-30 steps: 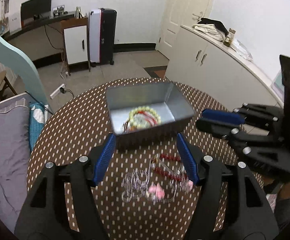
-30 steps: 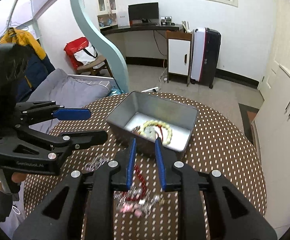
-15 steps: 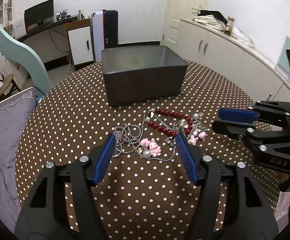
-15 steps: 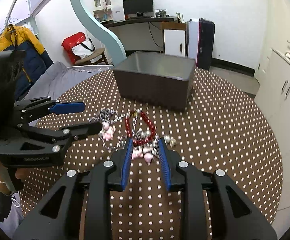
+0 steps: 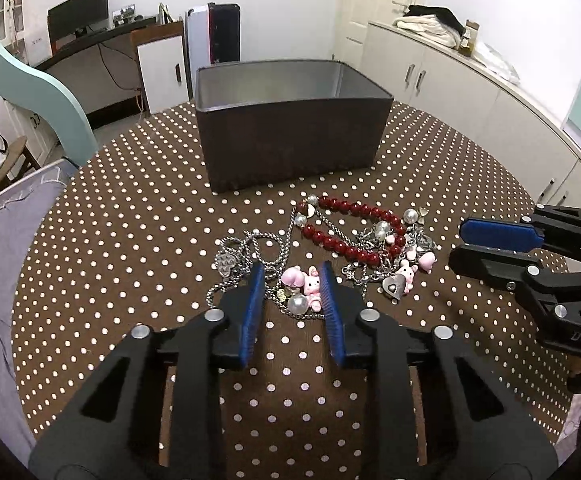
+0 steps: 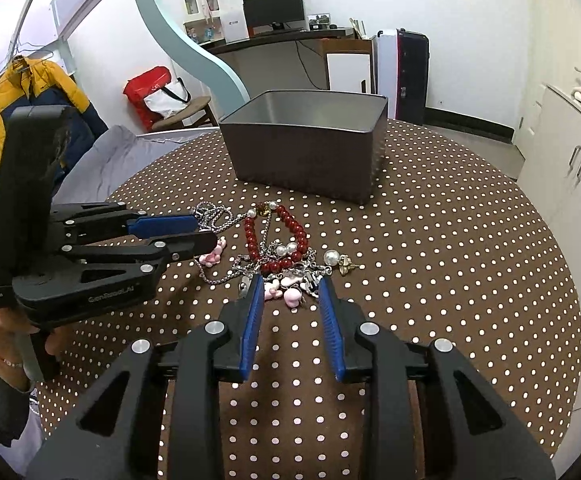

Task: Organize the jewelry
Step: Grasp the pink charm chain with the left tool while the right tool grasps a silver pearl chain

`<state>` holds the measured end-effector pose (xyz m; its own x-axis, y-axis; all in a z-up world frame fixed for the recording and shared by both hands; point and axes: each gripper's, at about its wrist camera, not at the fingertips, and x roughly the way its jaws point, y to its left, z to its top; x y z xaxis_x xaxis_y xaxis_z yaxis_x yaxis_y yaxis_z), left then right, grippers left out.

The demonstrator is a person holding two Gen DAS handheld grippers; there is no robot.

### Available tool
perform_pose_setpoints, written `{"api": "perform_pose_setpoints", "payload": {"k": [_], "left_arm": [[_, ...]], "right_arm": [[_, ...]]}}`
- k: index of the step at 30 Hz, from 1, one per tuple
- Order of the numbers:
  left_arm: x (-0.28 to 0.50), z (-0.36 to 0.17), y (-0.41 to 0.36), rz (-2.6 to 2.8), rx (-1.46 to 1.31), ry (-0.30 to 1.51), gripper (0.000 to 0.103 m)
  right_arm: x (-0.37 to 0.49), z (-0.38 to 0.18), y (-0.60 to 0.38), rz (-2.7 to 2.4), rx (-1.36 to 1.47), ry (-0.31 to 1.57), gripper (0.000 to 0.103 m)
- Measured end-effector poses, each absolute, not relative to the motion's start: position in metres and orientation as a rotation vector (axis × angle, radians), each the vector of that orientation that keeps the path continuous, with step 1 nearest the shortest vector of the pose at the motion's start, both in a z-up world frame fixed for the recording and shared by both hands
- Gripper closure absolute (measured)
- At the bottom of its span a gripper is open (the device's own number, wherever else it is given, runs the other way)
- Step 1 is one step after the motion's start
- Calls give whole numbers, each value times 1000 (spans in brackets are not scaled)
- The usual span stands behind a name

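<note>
One grey metal box (image 5: pixel 290 136) stands on the polka-dot worktop (image 5: pixel 130 240), beyond both tongs, its long side facing them. One tangled heap of jewelry lies between box and tongs: one red bead bracelet (image 5: pixel 350 224), a loop lying flat with its long axis running sideways, one silver chain (image 5: pixel 250 248) and several pink charms (image 5: pixel 310 284). The left tongs (image 5: pixel 290 280) are closing, their tips either side of the pink charms, not yet pressing. The right tongs (image 6: pixel 290 292) stand slightly apart just short of the heap's near edge, gripping nothing.
</note>
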<state>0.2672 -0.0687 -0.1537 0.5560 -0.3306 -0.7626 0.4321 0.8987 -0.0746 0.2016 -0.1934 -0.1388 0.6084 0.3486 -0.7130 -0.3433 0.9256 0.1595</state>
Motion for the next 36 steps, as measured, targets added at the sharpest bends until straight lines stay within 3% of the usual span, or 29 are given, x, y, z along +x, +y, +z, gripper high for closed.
{"api": "perform_pose_setpoints", "payload": {"k": [5,17,34,35,36], "left_arm": [[267,-155,-66,-492,107,857,91],[257,-139,-15,-561,-125,838,91],[238,-133,28,-530,-179,805,91],[238,-133,29,-533,-187,804,91],[238,-132,30,-539,-197,802,91]], "right_arm": [[204,-139,-193,401,5,825,77],[204,-135,-167,432,-12,812,77],[236,-157,-96,474,-133,868,77],[239,-160,-95,475,-137,883,80],[241,-161,-94,475,-140,890,90]]}}
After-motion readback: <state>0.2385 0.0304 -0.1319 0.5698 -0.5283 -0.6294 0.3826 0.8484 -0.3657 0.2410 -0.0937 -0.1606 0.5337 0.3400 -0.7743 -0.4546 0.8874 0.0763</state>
